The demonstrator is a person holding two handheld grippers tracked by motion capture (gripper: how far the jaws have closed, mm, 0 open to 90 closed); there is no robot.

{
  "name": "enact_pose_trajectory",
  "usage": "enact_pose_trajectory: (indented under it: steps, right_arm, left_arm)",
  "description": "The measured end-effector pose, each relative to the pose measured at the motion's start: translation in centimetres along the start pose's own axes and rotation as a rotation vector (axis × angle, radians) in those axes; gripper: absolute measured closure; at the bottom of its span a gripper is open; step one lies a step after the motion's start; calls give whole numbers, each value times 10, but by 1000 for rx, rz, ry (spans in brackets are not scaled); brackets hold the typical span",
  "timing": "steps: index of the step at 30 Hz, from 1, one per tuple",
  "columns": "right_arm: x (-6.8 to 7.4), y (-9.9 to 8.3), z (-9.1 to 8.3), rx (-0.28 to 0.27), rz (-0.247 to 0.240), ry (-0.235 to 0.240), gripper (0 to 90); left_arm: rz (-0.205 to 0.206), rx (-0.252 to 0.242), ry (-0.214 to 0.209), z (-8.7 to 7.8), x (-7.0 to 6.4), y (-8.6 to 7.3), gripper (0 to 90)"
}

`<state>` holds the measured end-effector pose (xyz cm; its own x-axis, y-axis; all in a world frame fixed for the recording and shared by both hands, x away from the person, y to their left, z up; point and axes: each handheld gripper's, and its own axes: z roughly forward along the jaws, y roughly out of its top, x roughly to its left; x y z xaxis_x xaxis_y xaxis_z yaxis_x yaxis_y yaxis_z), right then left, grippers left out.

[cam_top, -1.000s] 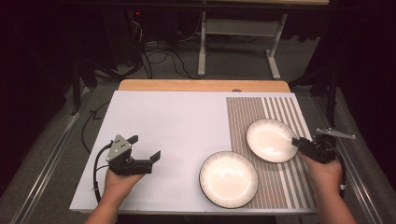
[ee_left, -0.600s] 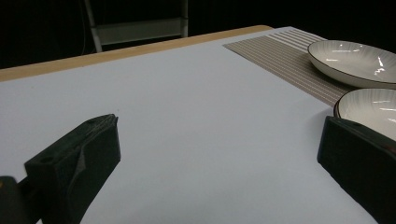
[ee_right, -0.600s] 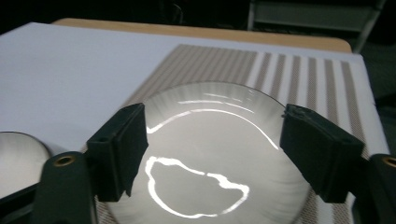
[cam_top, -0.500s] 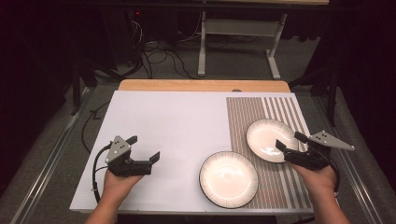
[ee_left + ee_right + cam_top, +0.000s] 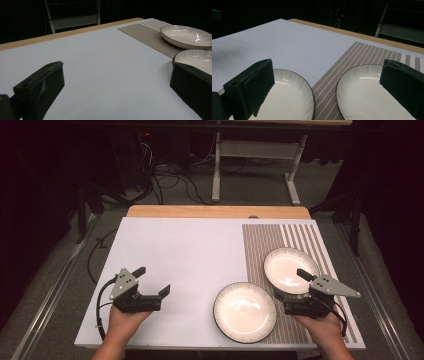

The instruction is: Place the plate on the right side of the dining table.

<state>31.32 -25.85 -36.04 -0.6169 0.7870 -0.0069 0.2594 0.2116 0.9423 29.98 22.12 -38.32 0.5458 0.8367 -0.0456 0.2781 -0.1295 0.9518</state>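
at the near edge of the table (image 5: 180,255) the person's two hands come in, each holding a gripper. the left hand (image 5: 125,317) holds the left gripper (image 5: 154,281) low over the bare pale surface at the near left; its jaws stand wide apart with nothing between them, pointing to the right across the table. in the left gripper view the same two black jaws frame bare tabletop, with the near plate (image 5: 197,58) just behind the right-hand jaw.

the right hand (image 5: 320,322) holds the right gripper (image 5: 290,284) at the near right, over the striped mat (image 5: 265,245). its jaws are also spread wide and hold nothing. in the high view one jaw tip sits over the near rim of the far plate (image 5: 287,265) and the other lies beside the right rim of the near plate (image 5: 245,311); whether either touches a plate i cannot tell. in the right gripper view each jaw stands in front of one plate.

the near plate lies partly on the mat's left edge and partly on the bare surface. the far plate lies wholly on the mat, just beyond and to the right, close by but apart. both are white with dark rims, and upright.

farther off, a wooden strip (image 5: 220,211) runs along the table's far edge.
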Motion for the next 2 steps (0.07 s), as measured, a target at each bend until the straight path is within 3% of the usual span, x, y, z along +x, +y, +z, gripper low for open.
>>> enact_pose_trajectory:
  steps: [2]
  right_arm:
    - [1,0,0,0,1,1,6]
  left_arm:
    - [-1,0,2,-1,0,0,2]
